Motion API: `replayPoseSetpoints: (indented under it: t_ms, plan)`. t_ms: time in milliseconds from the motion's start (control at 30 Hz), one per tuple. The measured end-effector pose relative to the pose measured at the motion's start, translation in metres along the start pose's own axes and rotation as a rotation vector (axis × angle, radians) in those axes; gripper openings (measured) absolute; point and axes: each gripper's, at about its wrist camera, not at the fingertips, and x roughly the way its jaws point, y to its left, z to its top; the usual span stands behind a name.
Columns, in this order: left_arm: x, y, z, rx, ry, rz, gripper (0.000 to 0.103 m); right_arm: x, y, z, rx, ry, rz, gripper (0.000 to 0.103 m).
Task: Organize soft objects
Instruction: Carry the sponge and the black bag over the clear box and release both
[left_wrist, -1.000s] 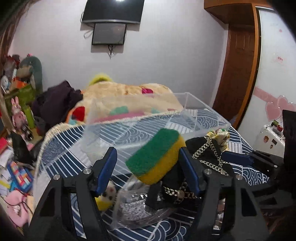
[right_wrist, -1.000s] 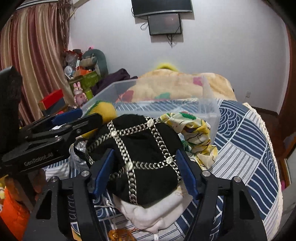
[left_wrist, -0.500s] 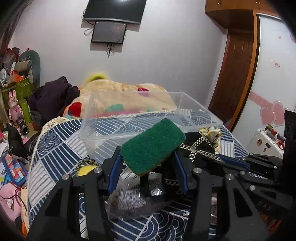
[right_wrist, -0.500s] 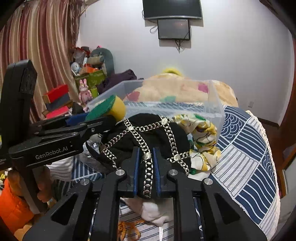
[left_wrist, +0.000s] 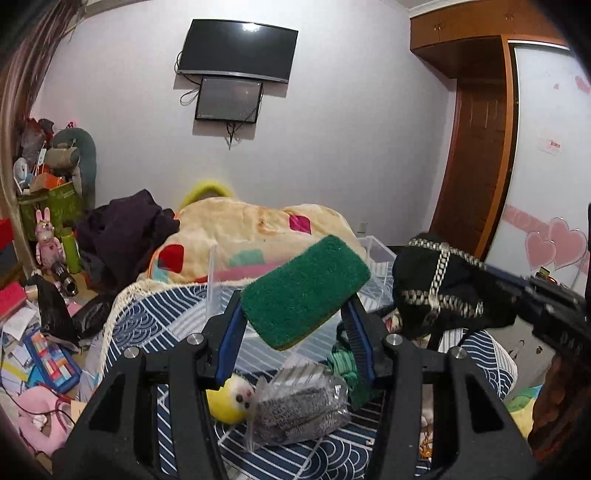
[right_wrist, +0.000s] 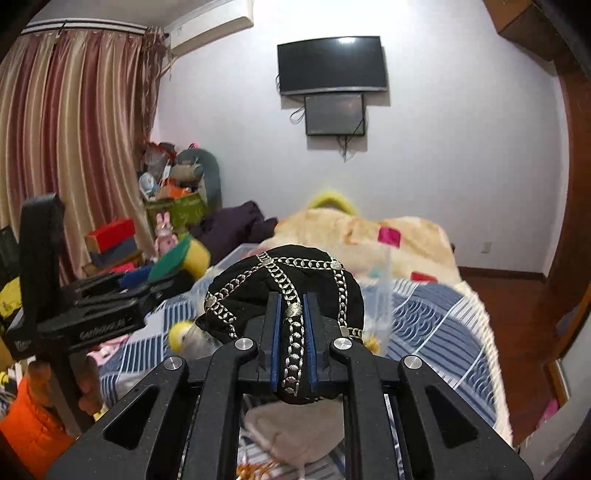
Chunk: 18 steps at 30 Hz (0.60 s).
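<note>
My left gripper (left_wrist: 295, 314) is shut on a green-and-yellow sponge (left_wrist: 304, 291) and holds it above the bed. The sponge also shows in the right wrist view (right_wrist: 184, 256). My right gripper (right_wrist: 292, 306) is shut on a black hat with silver chains (right_wrist: 284, 284), lifted off the bed; the hat shows in the left wrist view (left_wrist: 439, 288) at the right. A clear plastic bin (left_wrist: 373, 251) stands on the bed behind both, mostly hidden.
On the blue patterned bedspread (left_wrist: 159, 325) lie a yellow plush toy (left_wrist: 229, 398), a bagged grey item (left_wrist: 299, 406) and a green cloth (left_wrist: 345, 365). A cream blanket (left_wrist: 240, 229) is heaped behind. Clutter covers the floor at left (left_wrist: 37, 350).
Both grippers have risen from the bed with their loads. The right gripper closed on the black hat and lifted it. The sponge stays clamped in the left gripper.
</note>
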Motion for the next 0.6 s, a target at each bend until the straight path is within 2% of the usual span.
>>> replayPoseSetpoints:
  t_ms: [133,333,467,600]
  plan:
    - [0.011,0.005,0.012,-0.004,0.009,-0.007,0.052,0.011,-0.007,0.014,-0.002,-0.012,-0.021,0.010]
    - [0.043,0.016,0.025,-0.005,0.067,0.018,0.052,0.032,-0.009,0.029,-0.014,-0.012,-0.041,0.010]
    - [0.066,0.021,0.026,-0.001,0.122,0.025,0.052,0.052,-0.012,0.032,-0.013,0.013,-0.048,0.010]
    - [0.088,0.020,0.023,0.029,0.171,0.038,0.052,0.076,-0.013,0.028,-0.024,0.075,-0.052,0.010]
